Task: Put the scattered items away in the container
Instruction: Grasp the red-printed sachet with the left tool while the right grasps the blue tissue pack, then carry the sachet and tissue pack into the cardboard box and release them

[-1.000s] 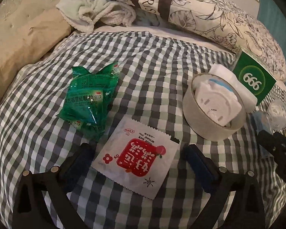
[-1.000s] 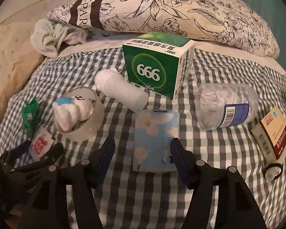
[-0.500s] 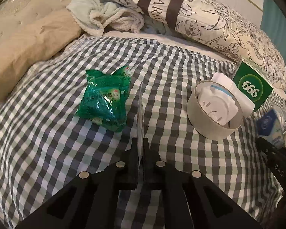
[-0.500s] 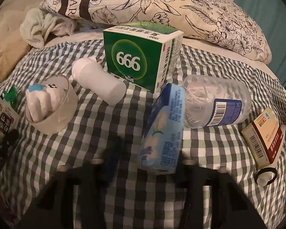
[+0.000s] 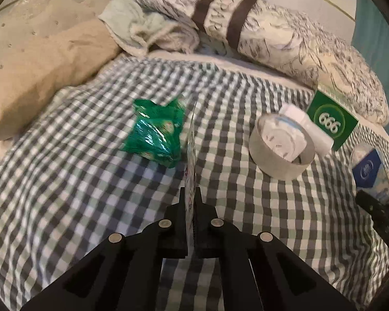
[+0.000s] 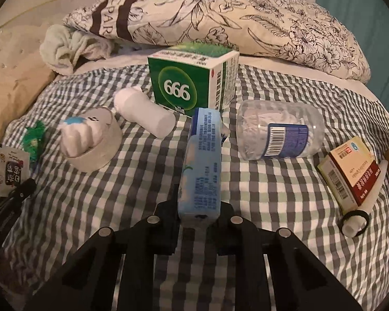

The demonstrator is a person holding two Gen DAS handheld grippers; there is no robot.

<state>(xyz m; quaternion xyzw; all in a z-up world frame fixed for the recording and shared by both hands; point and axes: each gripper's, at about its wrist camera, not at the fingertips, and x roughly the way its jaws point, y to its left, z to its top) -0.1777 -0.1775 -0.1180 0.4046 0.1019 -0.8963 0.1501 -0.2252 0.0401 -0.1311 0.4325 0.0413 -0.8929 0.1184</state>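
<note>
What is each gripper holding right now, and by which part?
The left gripper pinches the flat white sachet by its near edge, seen edge-on. The right gripper clamps the blue tissue pack at its near end.

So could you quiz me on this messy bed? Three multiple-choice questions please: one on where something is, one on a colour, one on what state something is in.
1. Where does the white bottle lie?
A. between the tape roll and the green 666 box
B. on the pillow
C. inside the clear jar

2. What colour is the crinkly packet on the checked blanket?
A. red
B. green
C. yellow

3. What is the right gripper doing?
A. open, holding nothing
B. shut on the tape roll
C. shut on the blue tissue pack

Answers: 1 A, the bottle lies on its side between the two. 2 B, its foil is shiny green. 3 C, the pack stands pinched between the fingers.
</note>
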